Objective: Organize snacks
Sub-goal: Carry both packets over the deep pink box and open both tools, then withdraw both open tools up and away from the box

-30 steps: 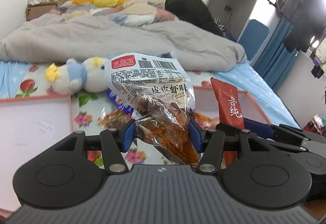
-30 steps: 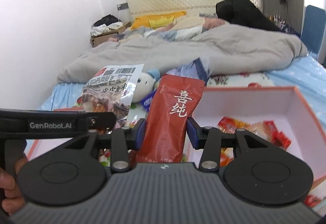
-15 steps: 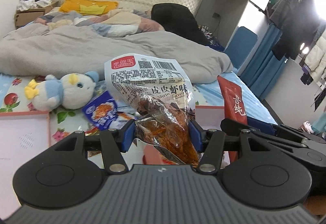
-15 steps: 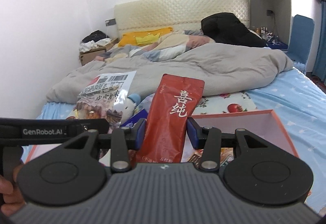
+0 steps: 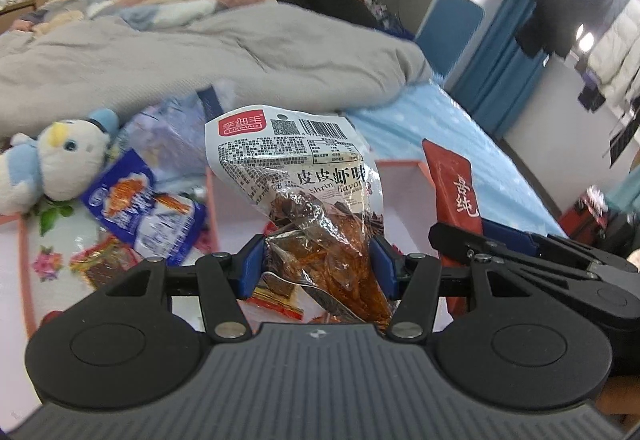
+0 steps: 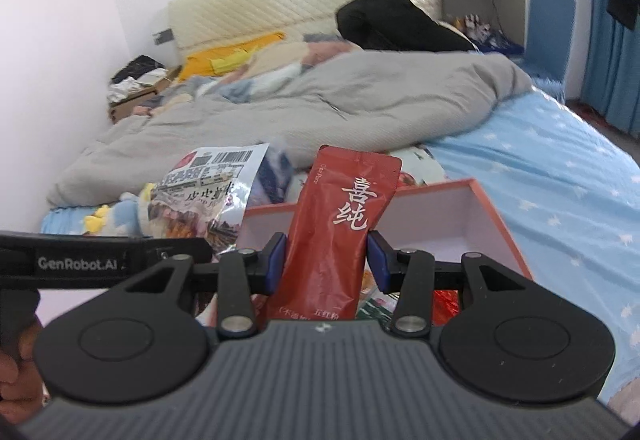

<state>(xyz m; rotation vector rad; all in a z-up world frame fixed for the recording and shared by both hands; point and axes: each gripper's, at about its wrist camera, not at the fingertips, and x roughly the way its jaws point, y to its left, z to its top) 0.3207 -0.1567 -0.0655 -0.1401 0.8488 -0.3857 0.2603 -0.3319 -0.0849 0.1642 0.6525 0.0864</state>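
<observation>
Left gripper (image 5: 318,266): blue fingers (image 5: 251,266) closed on the lower part of a shrimp-flavour snack bag (image 5: 304,196), white printed top with barcode, clear bottom showing reddish-brown pieces. Bag held upright, above the near edge of a pink-rimmed white box (image 5: 404,170).

Right gripper (image 6: 326,260): fingers (image 6: 275,260) clamped on both side edges of a dark red sachet (image 6: 340,228) with white Chinese characters, standing upright, tilted slightly right. From the right wrist view the sachet sits in front of the same box (image 6: 496,212); red and green packets lie inside it, partly hidden behind the gripper.

The two held items are side by side, near each other but apart: sachet to the right of the snack bag in the left wrist view.

On the bed, left of the box: blue snack packet (image 5: 120,196), a small red packet (image 5: 100,266), a plush duck toy (image 5: 52,164). Far side: grey duvet (image 5: 200,60). Blue sheet (image 6: 560,180) on the right.
</observation>
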